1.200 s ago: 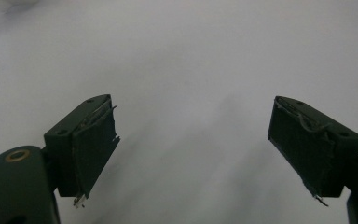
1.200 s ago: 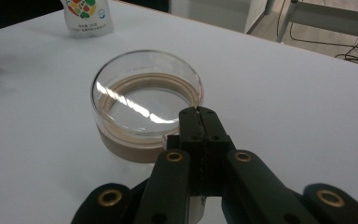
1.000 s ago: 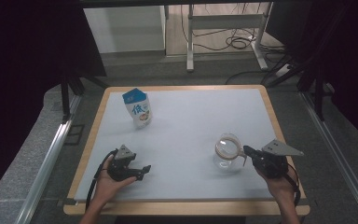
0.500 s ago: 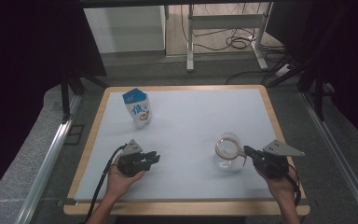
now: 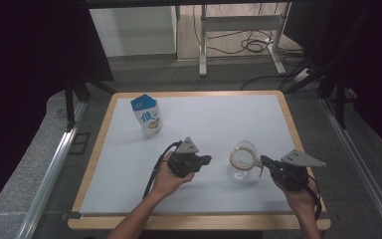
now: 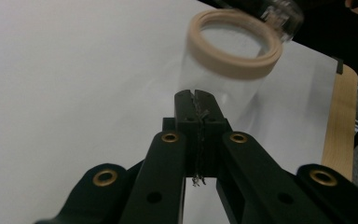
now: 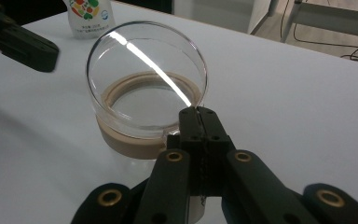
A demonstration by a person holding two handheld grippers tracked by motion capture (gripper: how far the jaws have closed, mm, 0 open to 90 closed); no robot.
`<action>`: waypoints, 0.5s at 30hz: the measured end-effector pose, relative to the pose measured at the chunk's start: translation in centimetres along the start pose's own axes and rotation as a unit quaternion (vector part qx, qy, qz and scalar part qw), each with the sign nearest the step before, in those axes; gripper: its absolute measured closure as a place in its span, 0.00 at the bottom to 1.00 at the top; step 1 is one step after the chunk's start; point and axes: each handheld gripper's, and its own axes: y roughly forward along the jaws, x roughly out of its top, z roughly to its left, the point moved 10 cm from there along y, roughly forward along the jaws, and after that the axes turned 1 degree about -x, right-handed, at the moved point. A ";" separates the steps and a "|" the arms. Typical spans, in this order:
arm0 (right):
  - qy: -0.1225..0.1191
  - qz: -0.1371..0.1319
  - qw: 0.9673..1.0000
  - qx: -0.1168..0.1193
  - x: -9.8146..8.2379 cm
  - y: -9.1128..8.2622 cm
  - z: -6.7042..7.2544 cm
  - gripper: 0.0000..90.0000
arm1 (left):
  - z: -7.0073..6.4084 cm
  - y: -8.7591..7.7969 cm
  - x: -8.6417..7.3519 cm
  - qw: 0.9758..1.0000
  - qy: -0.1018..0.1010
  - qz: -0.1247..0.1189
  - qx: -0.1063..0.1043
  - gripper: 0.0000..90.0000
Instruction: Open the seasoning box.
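While glass jar [image 5: 242,162] stands upright at table's [image 5: 219,124] near right, right gripper [image 5: 264,161], jaws pressed together, rests just beside jar's right wall. Left gripper [image 5: 206,160], jaws just closed on nothing, points rightward at jar, near but apart.

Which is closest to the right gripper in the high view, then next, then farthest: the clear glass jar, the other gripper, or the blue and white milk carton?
From the right gripper:
1. Clear glass jar with tan rim, right at its jaw tips, toward the left.
2. Left gripper, beyond the jar, mid-table.
3. Blue and white milk carton, far left corner.
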 end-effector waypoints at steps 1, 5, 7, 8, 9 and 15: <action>0.001 -0.001 1.000 0.001 0.0 0.0 0.0 1.00 | -0.4 0.6 0.5 1.000 0.002 0.000 -0.005 1.00; 0.000 -0.001 1.000 0.003 -0.1 0.0 -0.1 1.00 | -1.4 2.4 1.6 1.000 0.004 0.002 -0.020 1.00; 0.001 0.000 1.000 0.003 -0.2 0.0 -0.1 1.00 | -1.7 2.8 2.1 1.000 0.006 0.000 -0.024 1.00; 0.000 0.000 1.000 0.003 -0.2 0.0 -0.1 1.00 | -1.8 3.0 2.3 1.000 0.006 -0.001 -0.025 1.00; 0.001 0.001 1.000 0.003 -0.3 0.0 -0.1 1.00 | -1.8 3.1 2.5 1.000 0.006 -0.001 -0.026 1.00; 0.000 0.003 1.000 0.001 -0.5 0.1 -0.1 1.00 | -2.5 3.4 3.8 0.999 0.008 -0.010 -0.037 1.00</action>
